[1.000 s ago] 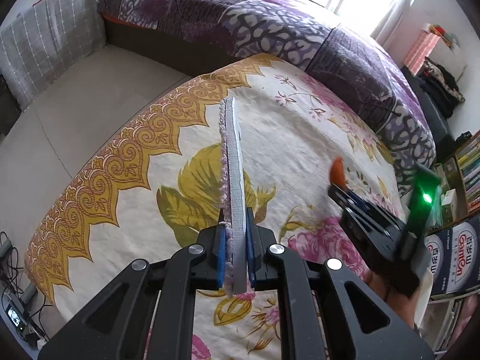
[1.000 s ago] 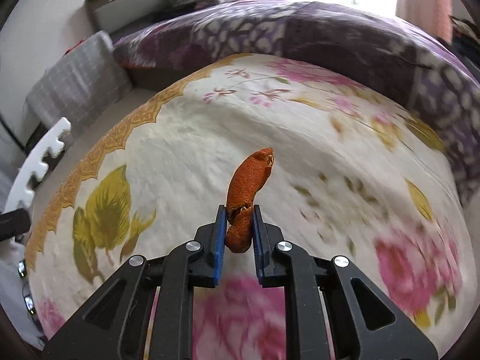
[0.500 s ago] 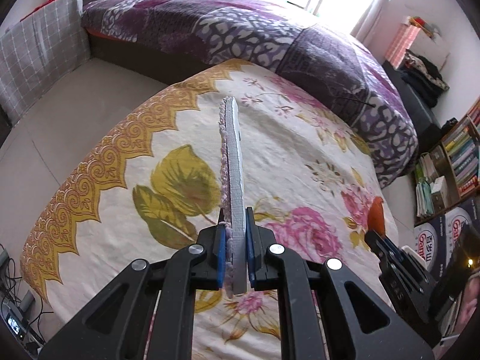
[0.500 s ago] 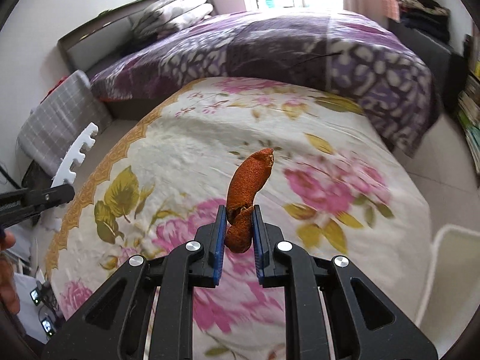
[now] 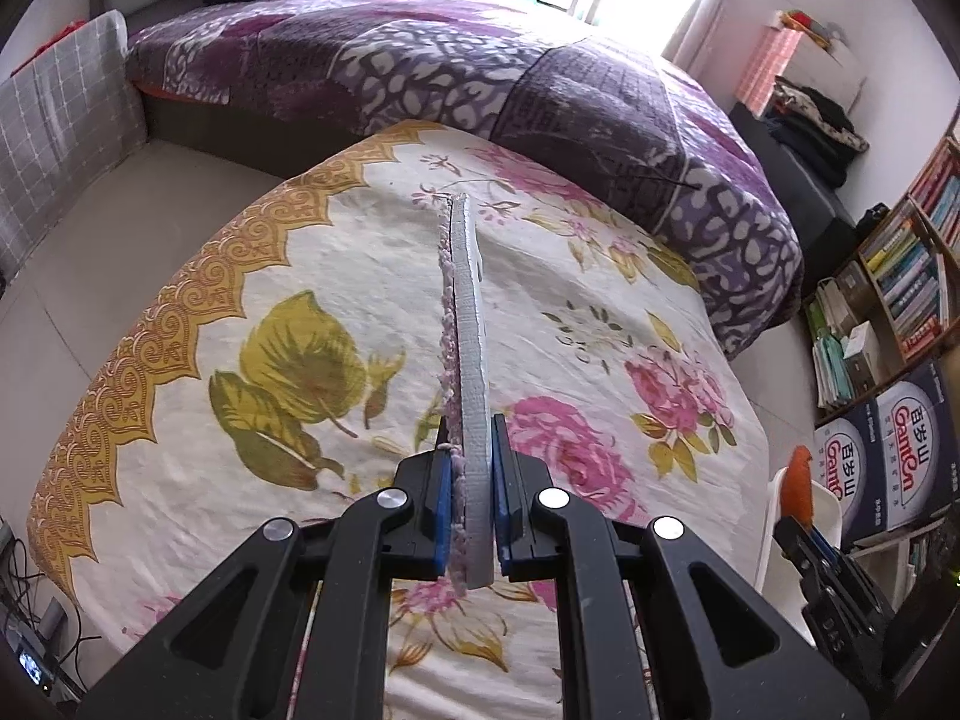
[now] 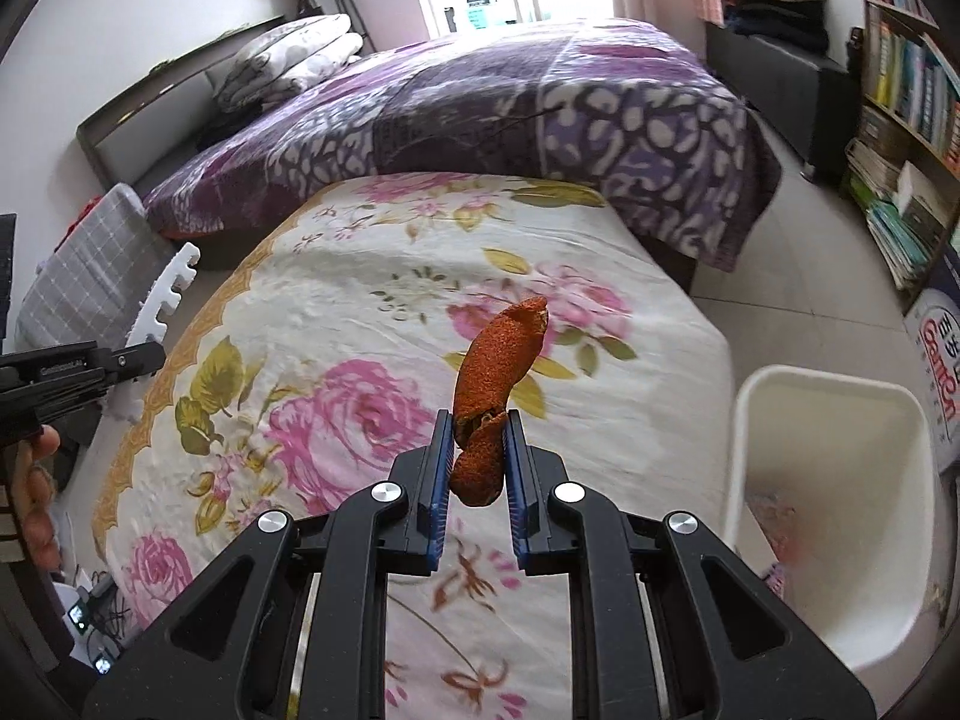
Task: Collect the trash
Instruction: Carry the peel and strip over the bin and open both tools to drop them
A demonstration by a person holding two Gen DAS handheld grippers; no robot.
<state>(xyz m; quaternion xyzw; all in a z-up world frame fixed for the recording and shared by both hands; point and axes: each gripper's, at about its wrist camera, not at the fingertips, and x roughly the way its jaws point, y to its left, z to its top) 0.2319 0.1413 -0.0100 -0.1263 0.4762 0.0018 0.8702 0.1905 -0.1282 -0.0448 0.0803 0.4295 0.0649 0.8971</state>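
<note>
Meanwhile right gripper (image 6: 474, 468) clamps orange peel (image 6: 498, 360) near white bin (image 6: 840, 408).

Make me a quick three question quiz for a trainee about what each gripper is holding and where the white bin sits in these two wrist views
1. True or false: the right gripper is shut on an orange peel.
2. What does the left gripper hold?
A. a flat foam mat piece
B. a book
C. a pillow
3. In the right wrist view, on which side of the peel does the white bin stand?

Key
1. True; the blue pads pinch its lower end.
2. A; it is clamped on edge, pointing out over the floral sheet.
3. Right, on the floor beside the bed.
</note>
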